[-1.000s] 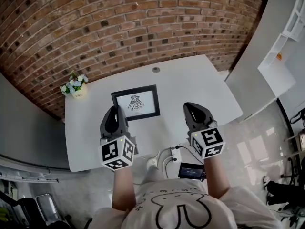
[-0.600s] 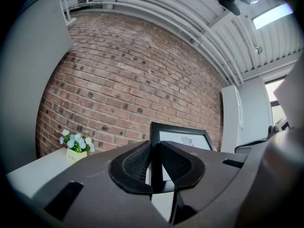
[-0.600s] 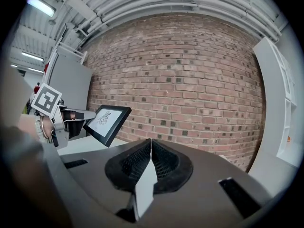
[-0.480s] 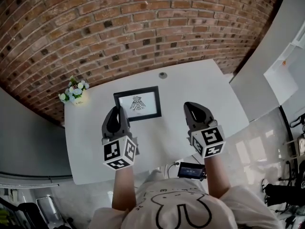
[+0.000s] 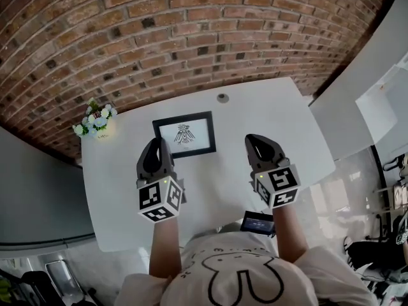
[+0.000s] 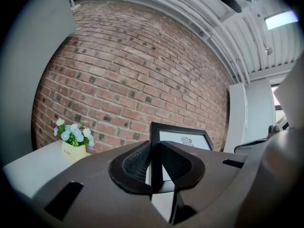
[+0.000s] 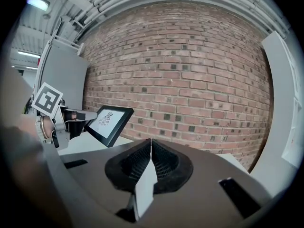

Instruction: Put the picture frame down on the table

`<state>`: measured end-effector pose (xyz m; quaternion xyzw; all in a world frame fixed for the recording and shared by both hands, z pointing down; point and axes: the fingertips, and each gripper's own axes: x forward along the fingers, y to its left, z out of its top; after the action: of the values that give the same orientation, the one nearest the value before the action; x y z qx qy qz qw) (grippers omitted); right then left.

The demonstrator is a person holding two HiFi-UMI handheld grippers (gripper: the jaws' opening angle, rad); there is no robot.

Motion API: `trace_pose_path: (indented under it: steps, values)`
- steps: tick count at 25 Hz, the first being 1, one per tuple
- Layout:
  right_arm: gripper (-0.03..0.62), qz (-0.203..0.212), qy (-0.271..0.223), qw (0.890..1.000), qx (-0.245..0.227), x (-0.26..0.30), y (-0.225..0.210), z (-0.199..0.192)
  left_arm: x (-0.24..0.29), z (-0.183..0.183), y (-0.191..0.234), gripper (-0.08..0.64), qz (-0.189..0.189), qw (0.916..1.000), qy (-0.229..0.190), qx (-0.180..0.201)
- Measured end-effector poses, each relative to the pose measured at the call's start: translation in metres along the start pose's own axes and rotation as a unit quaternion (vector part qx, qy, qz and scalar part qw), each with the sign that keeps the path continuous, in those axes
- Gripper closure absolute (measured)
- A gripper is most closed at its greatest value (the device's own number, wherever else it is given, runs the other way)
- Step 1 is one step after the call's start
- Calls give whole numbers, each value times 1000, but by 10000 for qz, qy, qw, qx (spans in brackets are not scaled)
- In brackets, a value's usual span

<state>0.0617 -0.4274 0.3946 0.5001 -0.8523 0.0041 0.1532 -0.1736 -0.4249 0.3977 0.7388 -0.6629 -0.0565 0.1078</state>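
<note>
- Head view: a white rectangular table stands against a red brick wall. A small pale pot of blue and white flowers sits at the table's far left corner. A round grey grommet is near the table's far edge.
- A black picture frame with a white print of a bird-like figure is over the middle of the table. The left gripper reaches it from the table's near side, tips at the frame's near left corner.
- The right gripper is over the table's right half, well apart from the frame.
- Left gripper view: the meshed pads are clenched on the frame's black left edge (the bar stands upright between them). The print shows to the right of that edge.
- Right gripper view: the jaws are pressed together at the tips with nothing between them. Off to the left the frame is tilted, top leaning back, carried by the left gripper with its square-marker cube. The frame's lower corner is close to the table top; I cannot tell whether it touches.
</note>
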Motion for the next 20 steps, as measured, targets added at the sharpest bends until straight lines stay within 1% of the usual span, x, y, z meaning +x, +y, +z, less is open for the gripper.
trace_pose_path:
  steps: [10, 15, 20]
  values:
    - [574, 261, 178, 9995, -23, 20, 1, -10, 5, -16, 9, 489, 237, 9995, 159, -118]
    - [574, 418, 319, 9986, 16, 22, 1, -22, 0, -34, 8, 489, 382, 9984, 359, -188]
    - [574, 448, 479, 9977, 189, 22, -6, -38, -1, -54, 2, 489, 444, 9970, 594, -228]
